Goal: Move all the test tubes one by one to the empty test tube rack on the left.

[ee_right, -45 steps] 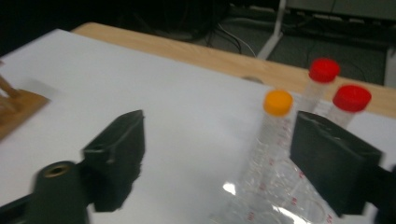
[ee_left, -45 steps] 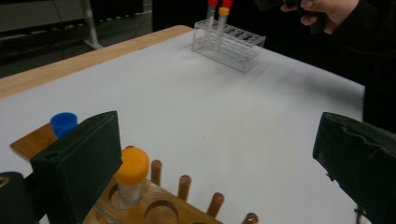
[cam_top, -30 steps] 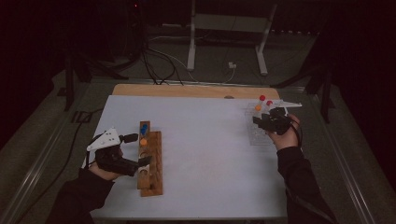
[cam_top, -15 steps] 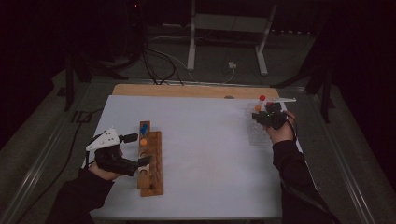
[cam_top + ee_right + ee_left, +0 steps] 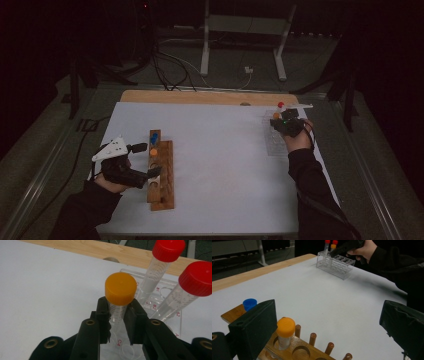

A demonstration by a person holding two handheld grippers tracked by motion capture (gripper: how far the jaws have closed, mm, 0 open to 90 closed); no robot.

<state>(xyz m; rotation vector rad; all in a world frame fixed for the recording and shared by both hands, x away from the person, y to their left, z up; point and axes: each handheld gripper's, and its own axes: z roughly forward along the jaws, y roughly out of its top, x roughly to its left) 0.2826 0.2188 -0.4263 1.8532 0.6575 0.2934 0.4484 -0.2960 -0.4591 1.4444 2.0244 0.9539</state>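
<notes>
In the right gripper view, my right gripper (image 5: 118,320) is shut on an orange-capped tube (image 5: 120,290) just under its cap. Its jaws have just been closing on this tube, which stands in a clear plastic rack (image 5: 162,293). Two red-capped tubes (image 5: 160,262) stand in the same rack behind it. From above, the right gripper (image 5: 280,120) is at the far end of the clear rack (image 5: 272,142). My left gripper (image 5: 145,160) is open, with its jaws wide on either side of a wooden rack (image 5: 162,180). That rack holds an orange-capped tube (image 5: 285,327) and a blue-capped one (image 5: 250,303).
A white sheet (image 5: 220,165) covers the table, and a bare wooden strip (image 5: 200,96) runs along its far edge. Beyond the table stand metal stand legs (image 5: 205,50), with cables on the dark floor. A row of wooden pegs (image 5: 312,338) lines the wooden rack.
My right gripper has moved a little toward the far end of the clear rack and its jaws have closed on the orange-capped tube. The left gripper has not moved.
</notes>
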